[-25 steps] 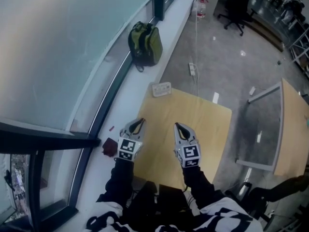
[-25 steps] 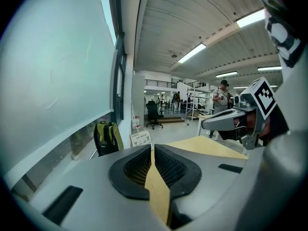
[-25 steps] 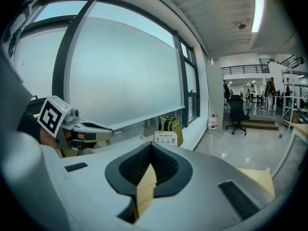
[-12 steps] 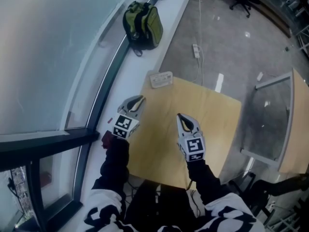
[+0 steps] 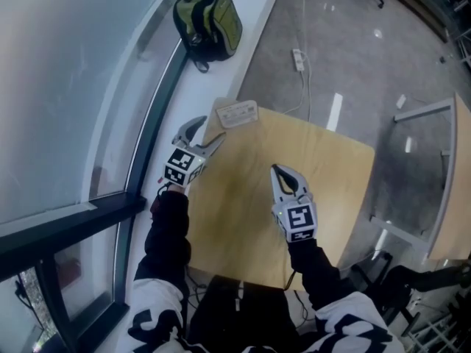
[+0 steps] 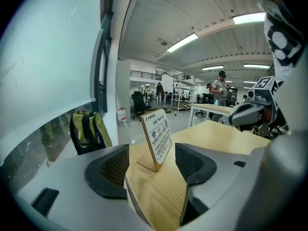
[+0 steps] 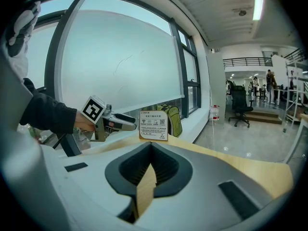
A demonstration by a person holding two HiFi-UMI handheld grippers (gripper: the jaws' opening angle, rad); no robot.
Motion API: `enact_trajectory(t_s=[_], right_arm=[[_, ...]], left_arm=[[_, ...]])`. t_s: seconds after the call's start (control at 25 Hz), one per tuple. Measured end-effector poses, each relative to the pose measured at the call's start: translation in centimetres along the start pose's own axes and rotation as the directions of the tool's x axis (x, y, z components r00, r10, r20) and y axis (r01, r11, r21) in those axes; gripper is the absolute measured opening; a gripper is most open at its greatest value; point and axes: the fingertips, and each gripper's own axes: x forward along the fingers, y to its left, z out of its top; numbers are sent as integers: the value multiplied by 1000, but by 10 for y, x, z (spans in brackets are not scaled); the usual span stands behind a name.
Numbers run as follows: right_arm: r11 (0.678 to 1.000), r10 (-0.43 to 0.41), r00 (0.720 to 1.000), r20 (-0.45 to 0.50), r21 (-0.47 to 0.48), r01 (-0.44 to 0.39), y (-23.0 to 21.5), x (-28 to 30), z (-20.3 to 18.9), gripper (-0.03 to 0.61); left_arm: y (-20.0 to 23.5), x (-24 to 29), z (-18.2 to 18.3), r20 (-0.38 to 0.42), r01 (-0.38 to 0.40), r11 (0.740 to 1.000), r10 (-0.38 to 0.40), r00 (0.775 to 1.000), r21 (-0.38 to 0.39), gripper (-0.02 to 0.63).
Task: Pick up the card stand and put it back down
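The card stand [image 5: 237,113], a small wooden easel with a white printed card, stands upright on the far left corner of the wooden table [image 5: 324,175]. My left gripper [image 5: 208,131] is at the table's left edge. Its jaws have just been opening and now stand wide. In the left gripper view the card stand [image 6: 157,137] is framed by the open left gripper [image 6: 153,165], just ahead of the tips, with no pad touching it. My right gripper [image 5: 285,173] is shut and empty over the table's middle. From it I see the card stand [image 7: 154,125] and the left gripper [image 7: 122,122] beside it.
A green backpack [image 5: 208,17] sits on the white window sill [image 5: 165,160] beyond the table. A power strip with its cable [image 5: 296,59] lies on the grey floor. A second table [image 5: 450,175] stands at the right. An office chair [image 7: 239,105] and people are far off.
My left gripper has moved forward along the table's left edge to the card stand, and its jaws have gone from shut to wide open. The right gripper has sunk slightly.
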Motion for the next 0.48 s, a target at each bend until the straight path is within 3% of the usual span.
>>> enact_trajectory(t_s=[0.12,0.48], right_arm=[[1000,-11,1000,-17,17,11,-5,-1,0,21],[999,-32,1000,-1,-21,32,-24,-3,-17,21]], left_arm=[[2,15,1,4,37,999,-37,999,-9,318],[-6,47,24,51,73,997,-73,996,-1,319]])
